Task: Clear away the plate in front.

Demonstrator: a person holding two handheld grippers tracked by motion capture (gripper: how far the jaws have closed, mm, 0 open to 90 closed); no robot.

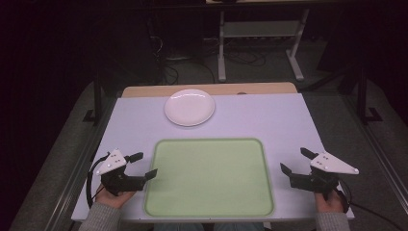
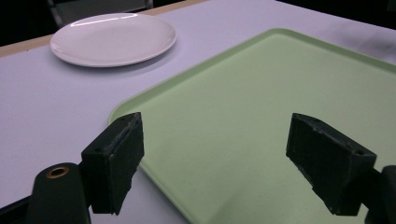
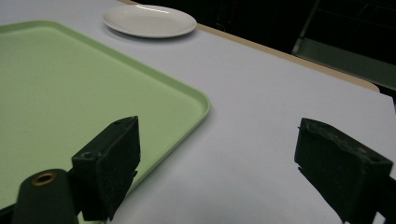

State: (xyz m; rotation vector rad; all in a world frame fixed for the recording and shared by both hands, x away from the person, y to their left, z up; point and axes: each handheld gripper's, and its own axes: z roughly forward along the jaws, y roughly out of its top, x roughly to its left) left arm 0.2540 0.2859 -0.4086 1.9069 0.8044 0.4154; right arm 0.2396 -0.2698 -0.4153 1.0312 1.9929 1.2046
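Observation:
A light green tray (image 1: 210,144) lies flat at the near middle of the white table, with nothing on it. A white round plate (image 1: 189,107) rests beyond it, toward the far edge. My left gripper (image 1: 144,165) hovers at the tray's left edge, jaws wide apart and holding nothing. In the left gripper view the tray's corner (image 2: 140,100) lies between my jaws and the plate (image 2: 113,38) sits at upper left. My right gripper (image 1: 296,161) stands open over bare table just right of the tray. The right gripper view has the tray (image 3: 140,74) at left and the plate (image 3: 149,20) far off.
The white table top (image 1: 274,120) has a wooden strip along its far edge (image 1: 260,88). Beyond it stand a metal frame's legs (image 1: 222,48) and cables on a dark floor. Bare table surrounds the tray on both sides.

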